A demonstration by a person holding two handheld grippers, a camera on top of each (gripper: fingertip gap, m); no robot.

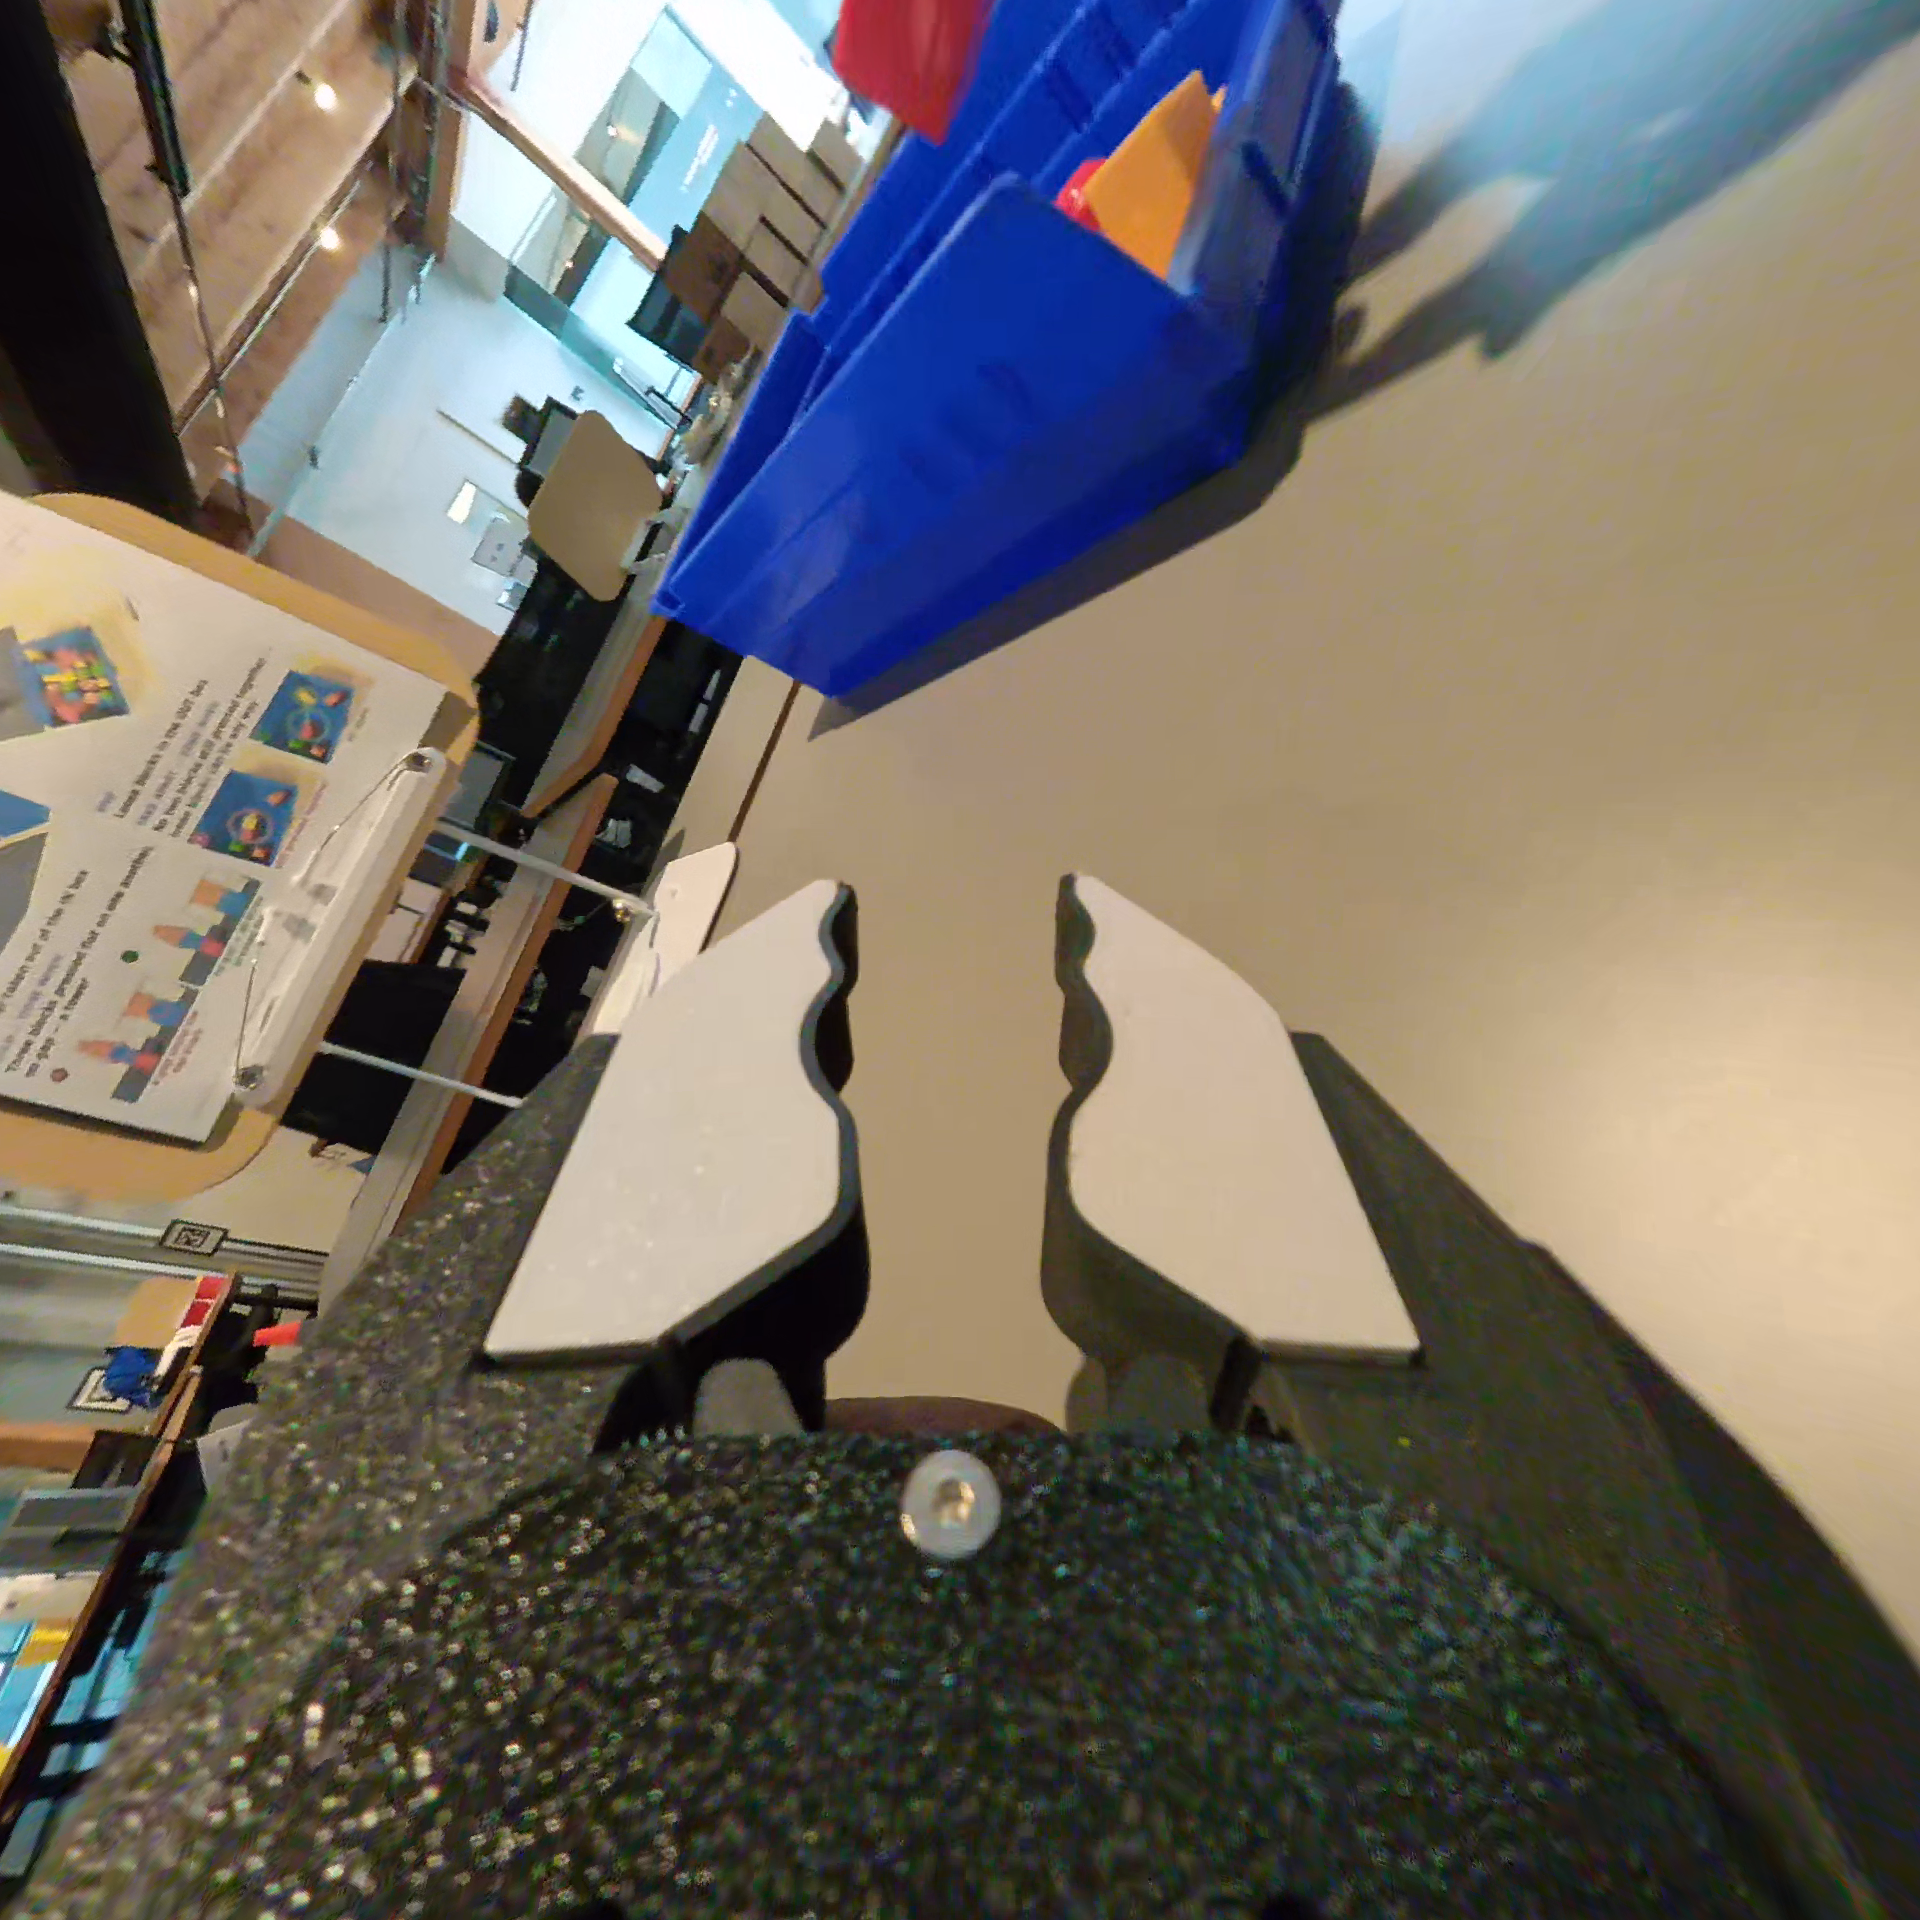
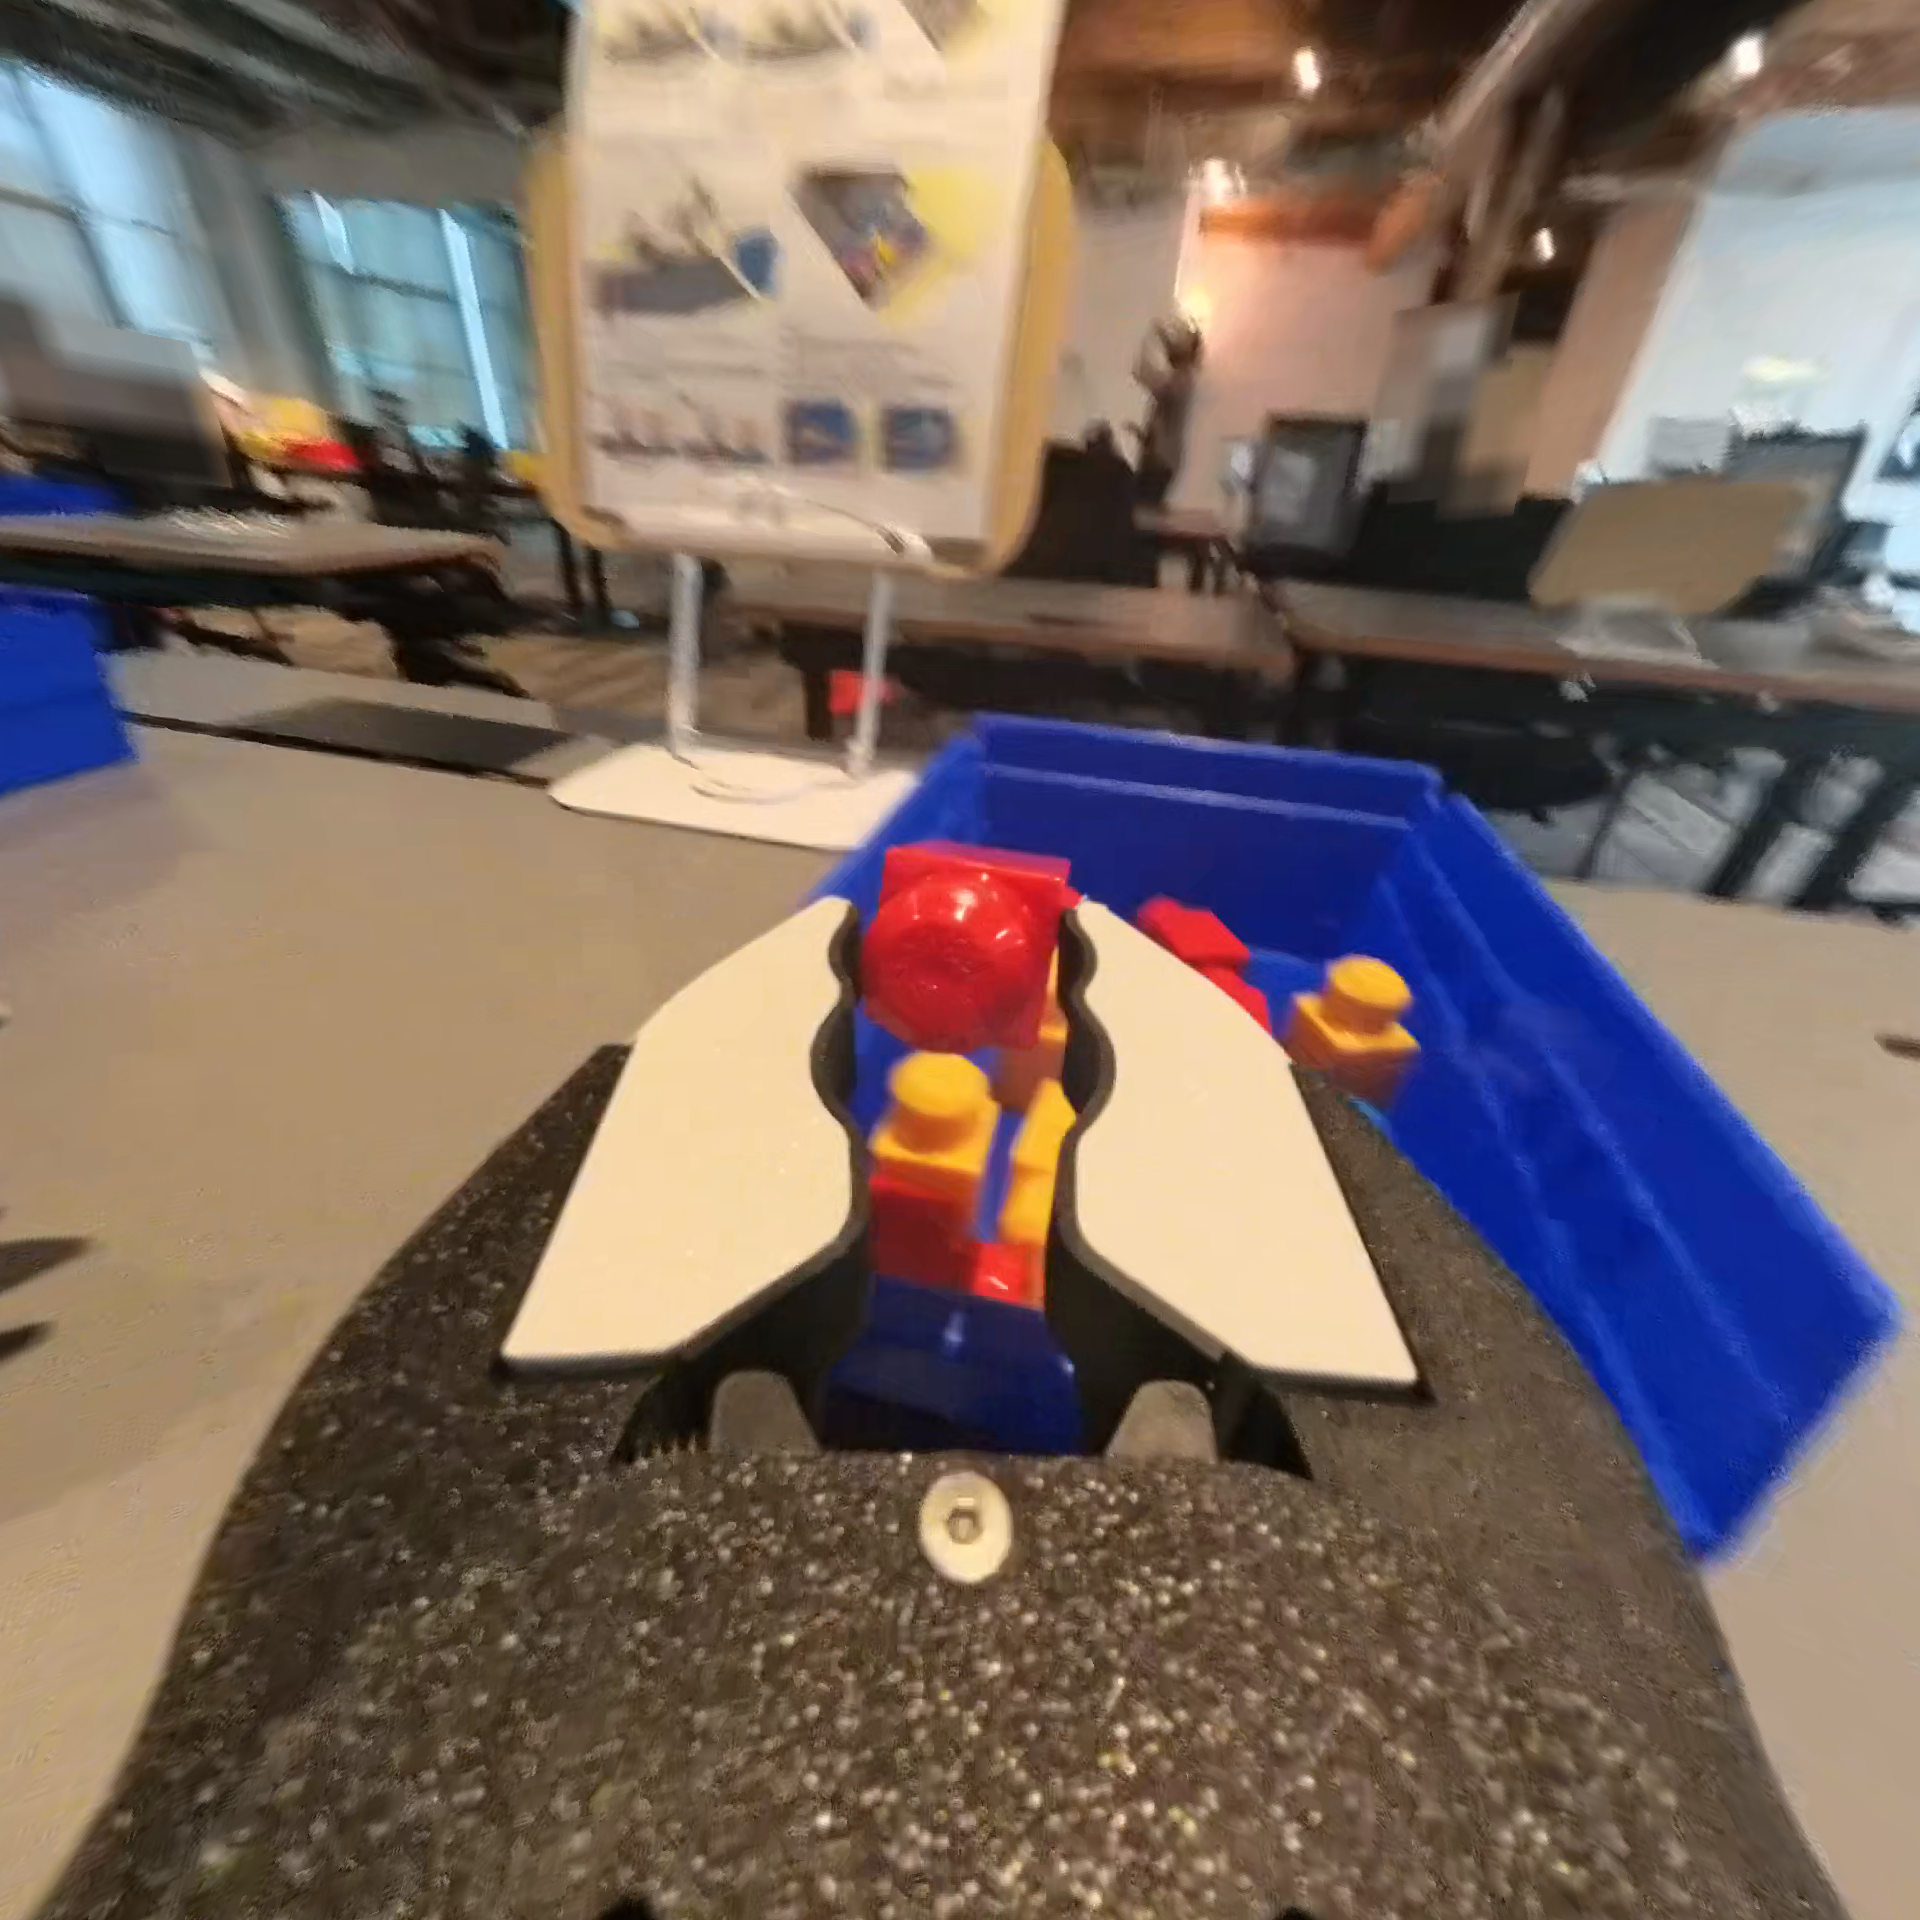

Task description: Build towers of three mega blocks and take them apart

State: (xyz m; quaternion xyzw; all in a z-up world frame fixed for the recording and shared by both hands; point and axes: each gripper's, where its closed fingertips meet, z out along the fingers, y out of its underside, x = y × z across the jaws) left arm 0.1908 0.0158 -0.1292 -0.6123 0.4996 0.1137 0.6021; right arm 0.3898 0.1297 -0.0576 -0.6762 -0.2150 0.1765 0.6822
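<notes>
Red single-stud block (image 2: 961, 961) sits pinched in the right tongs (image 2: 961, 914) (left tongs (image 1: 956, 904) gape, empty).

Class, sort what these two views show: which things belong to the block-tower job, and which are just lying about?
Job: red block in right gripper; orange block; blue bin; left gripper, empty.
Lying about: instruction board; chair.

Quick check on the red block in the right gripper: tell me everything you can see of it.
The red block is glossy plastic, a square body with one round stud facing the camera. It sits clamped between the tips of the right gripper, one finger on each side, held above the blue bin of loose blocks. Its far side is hidden.
</notes>
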